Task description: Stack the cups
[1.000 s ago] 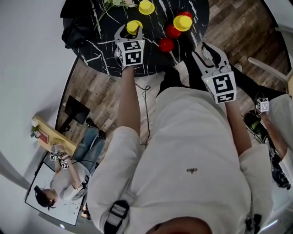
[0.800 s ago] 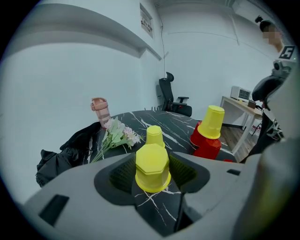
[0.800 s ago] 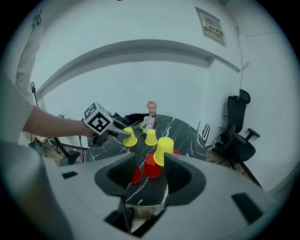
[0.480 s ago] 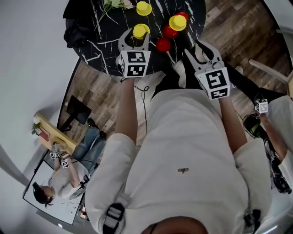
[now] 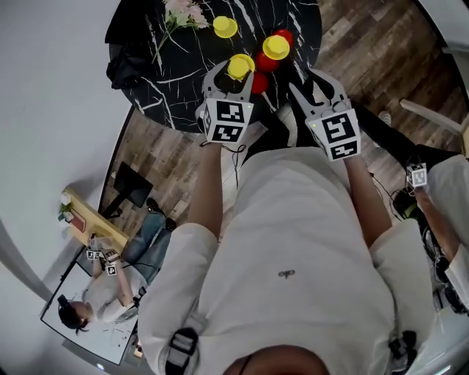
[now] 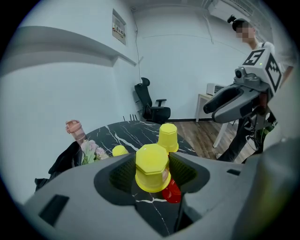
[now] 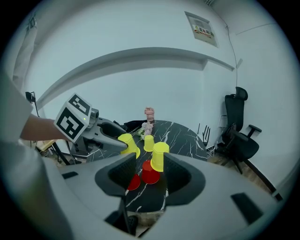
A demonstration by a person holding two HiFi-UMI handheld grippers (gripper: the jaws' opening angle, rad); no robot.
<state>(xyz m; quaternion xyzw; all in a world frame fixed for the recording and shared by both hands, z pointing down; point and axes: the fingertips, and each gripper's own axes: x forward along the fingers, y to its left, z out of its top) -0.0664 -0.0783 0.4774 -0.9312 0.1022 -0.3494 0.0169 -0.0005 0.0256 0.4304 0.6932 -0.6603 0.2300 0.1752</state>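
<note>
Inverted yellow cup (image 6: 151, 165) is clamped between the left gripper's (image 6: 152, 174) jaws, above the black marbled table (image 5: 176, 66). Right gripper's (image 7: 146, 176) jaws stand wide and empty. Beyond them on the table are red cups (image 7: 150, 174) and a second yellow cup (image 7: 159, 157), with wood floor (image 5: 161, 146) and an office chair (image 6: 152, 107) around.

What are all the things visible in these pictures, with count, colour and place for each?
Round marble table: one, black with white veins, top of head view.
Yellow plastic cups: three; one far back, one beside the red cups, one held above the table.
Red plastic cups: at least two, near the table's front edge.
Flower bunch: one, pink-white, far side of table.
Pink bottle: one, behind the flowers.
Office chair: one, black, by the wall.
Left gripper: one, grey, shut on a yellow cup.
Right gripper: one, grey, open, empty.
</note>
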